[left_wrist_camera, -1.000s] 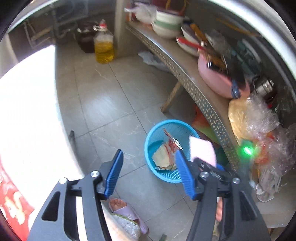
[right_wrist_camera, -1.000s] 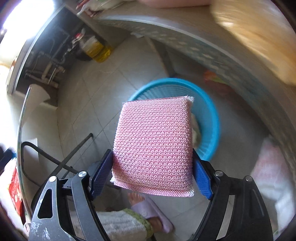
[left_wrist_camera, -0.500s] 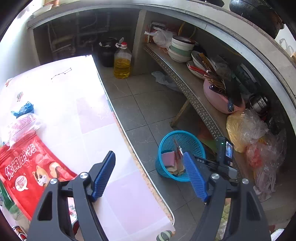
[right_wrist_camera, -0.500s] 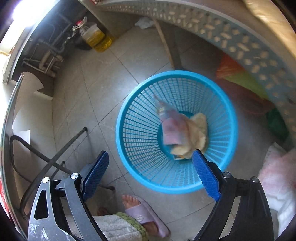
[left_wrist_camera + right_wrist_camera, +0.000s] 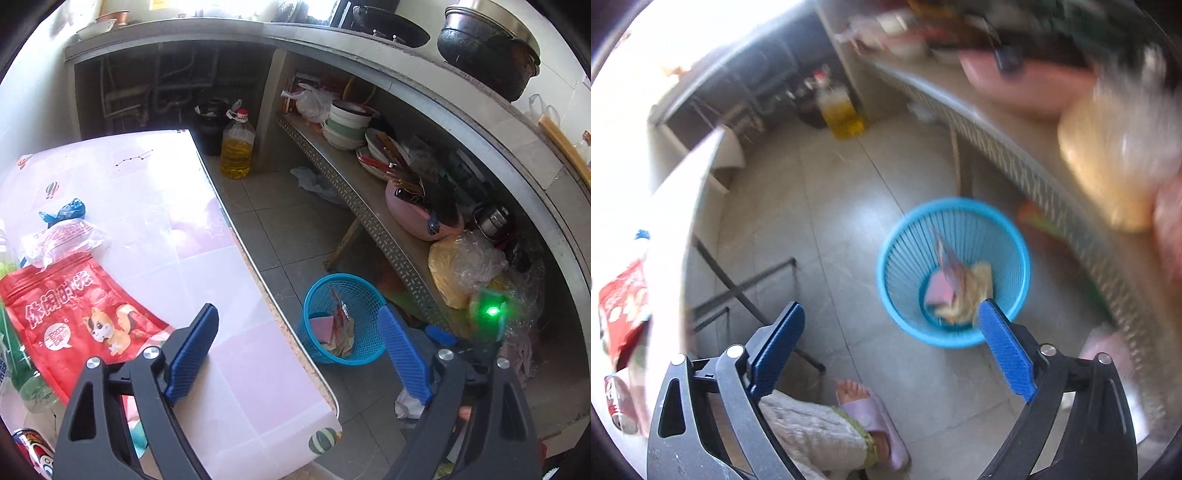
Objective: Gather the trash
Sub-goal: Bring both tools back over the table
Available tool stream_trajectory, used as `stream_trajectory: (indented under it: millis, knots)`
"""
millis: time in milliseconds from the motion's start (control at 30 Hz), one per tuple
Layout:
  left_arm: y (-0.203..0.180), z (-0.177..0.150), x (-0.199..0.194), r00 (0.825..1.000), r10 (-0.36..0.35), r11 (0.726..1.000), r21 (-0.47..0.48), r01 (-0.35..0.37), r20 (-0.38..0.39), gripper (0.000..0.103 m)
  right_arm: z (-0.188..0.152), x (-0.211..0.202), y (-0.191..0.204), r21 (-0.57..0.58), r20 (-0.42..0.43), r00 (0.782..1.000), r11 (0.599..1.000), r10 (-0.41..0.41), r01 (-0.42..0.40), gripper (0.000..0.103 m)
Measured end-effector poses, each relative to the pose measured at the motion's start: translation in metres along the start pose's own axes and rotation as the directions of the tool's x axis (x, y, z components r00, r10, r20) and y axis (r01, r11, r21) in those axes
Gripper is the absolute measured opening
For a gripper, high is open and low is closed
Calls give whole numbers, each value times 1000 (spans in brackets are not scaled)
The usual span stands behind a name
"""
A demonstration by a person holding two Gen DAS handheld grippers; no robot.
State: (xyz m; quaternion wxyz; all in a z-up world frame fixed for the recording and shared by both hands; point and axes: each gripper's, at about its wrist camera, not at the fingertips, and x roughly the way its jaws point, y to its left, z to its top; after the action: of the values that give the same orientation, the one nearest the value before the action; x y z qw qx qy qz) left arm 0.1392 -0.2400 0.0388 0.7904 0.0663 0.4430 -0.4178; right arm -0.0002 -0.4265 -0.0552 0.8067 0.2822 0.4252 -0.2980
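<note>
Floor (image 5: 280,236) of grey tile takes the middle of both views, with a long metal shelf (image 5: 354,199) of bowls and bags curving from 12 to 4 o'clock. Table (image 5: 155,206) under a pale patterned cloth fills 9 o'clock in the left wrist view; a red snack pouch (image 5: 70,310) lies flat on it at 8 o'clock, a crumpled clear wrapper (image 5: 62,236) touching its upper edge. Blue mesh basket (image 5: 341,317) stands on the tiles near the table edge, at 4 o'clock of the left view, centre-right of the blurred right view. Inside: a pink sponge (image 5: 938,290) against the near wall, beside a wrapper and yellowish paper scraps. Oil bottle (image 5: 237,147) at 12 o'clock, by the shelf end. Left gripper (image 5: 299,350) over the table edge, jaws spreading, nothing between them. Right gripper (image 5: 892,343) above the floor, jaws spreading, empty; a slippered foot (image 5: 871,413) just below it
</note>
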Motion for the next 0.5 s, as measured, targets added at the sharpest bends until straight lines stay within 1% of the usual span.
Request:
stream_trajectory:
  millis: [100,233,500]
  knots:
    - [3,-4,-12,1000,12,1000,-2,-12,16,88,7,-31,23,-53,94,996,999,8,-3,95]
    - [13,-11,-31,998,32,999,-27,-31,53,91,12,-55,50,-121,171,985,993,12,9,95]
    - [42,-21,-61,991,95,993,-77,-88,97,93,12,-80,96,-214,234,972,976,1,50,95]
